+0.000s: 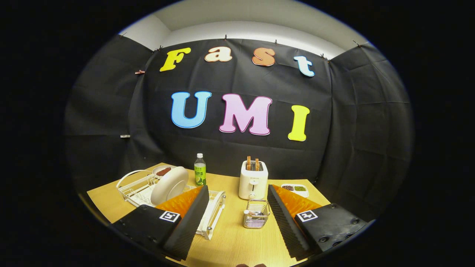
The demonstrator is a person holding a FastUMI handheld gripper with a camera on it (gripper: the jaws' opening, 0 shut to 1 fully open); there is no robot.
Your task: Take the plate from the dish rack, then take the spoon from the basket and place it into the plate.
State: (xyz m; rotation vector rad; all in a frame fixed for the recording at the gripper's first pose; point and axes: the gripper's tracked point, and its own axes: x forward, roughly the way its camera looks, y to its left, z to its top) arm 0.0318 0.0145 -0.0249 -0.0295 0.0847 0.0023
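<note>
A white plate (170, 185) stands on edge in the white dish rack (138, 189), beyond my left finger. A small wire basket (256, 214) sits on the wooden table ahead, in the gap between the fingers, with the spoon's pale handle end (246, 212) showing at its near rim. My gripper (237, 218) is open wide and holds nothing. Its black, ribbed fingers (193, 218) hang above the table, short of both the rack and the basket.
A white toaster (253, 179) with toast in its slots stands just behind the basket. A green drink bottle (200, 170) stands behind the rack. A small dish with dark food (163, 171) lies past the rack. A two-part white dish (295, 189) lies right of the toaster.
</note>
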